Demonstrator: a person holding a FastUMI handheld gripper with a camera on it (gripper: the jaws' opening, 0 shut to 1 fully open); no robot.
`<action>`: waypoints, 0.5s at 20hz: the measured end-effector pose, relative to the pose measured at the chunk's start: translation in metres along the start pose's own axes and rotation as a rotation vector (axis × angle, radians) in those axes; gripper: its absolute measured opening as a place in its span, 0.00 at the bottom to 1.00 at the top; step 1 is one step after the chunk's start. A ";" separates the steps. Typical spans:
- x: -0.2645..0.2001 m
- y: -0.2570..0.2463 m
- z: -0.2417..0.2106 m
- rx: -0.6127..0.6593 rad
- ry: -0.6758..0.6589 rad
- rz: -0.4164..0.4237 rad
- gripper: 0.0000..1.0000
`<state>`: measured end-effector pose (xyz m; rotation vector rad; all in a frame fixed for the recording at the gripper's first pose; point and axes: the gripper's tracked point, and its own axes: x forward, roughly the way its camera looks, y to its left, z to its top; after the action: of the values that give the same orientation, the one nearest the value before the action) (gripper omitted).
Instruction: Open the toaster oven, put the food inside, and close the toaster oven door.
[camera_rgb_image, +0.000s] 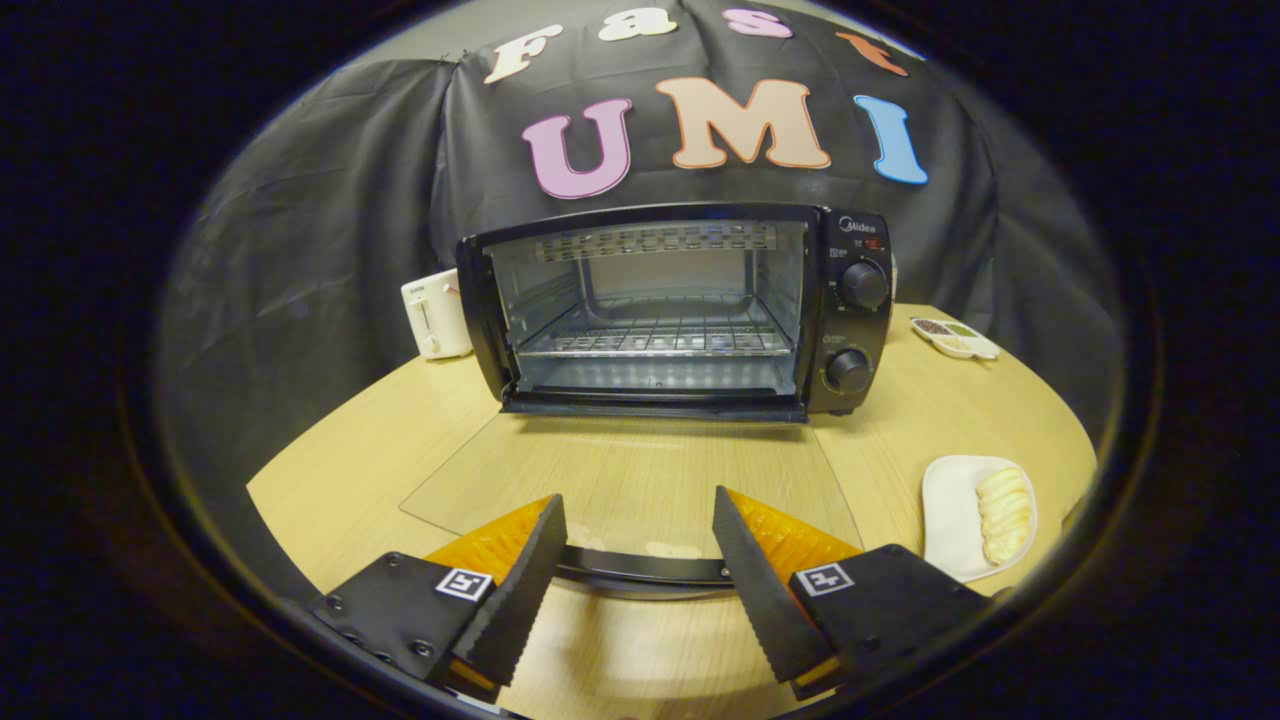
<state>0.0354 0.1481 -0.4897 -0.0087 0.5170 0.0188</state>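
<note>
The toaster oven (680, 310) stands open at the far side of the counter (400, 450), its glass door (630, 480) lying flat. The tool (635, 525) gapes wide, its fingers straddling the door handle (640, 568) without pressing it. The food (1003, 514), pale and probably soft, lies on a white plate (950, 510) near right; take it gently across its middle.

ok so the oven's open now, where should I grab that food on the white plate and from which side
Grip the pale ridged food across its narrow width, at the middle. It lies lengthwise along the white plate, to the right of the open gripper, whose fingers straddle the lowered door's handle. Probably come from above, fingers either side of its long flanks.
</note>
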 end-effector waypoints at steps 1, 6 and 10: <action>-0.001 0.000 0.000 0.005 -0.003 0.003 0.94; -0.003 0.001 0.001 0.044 -0.007 0.018 0.94; -0.008 0.002 0.005 0.098 -0.010 0.054 0.94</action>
<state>0.0310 0.1497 -0.4815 0.1016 0.5075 0.0462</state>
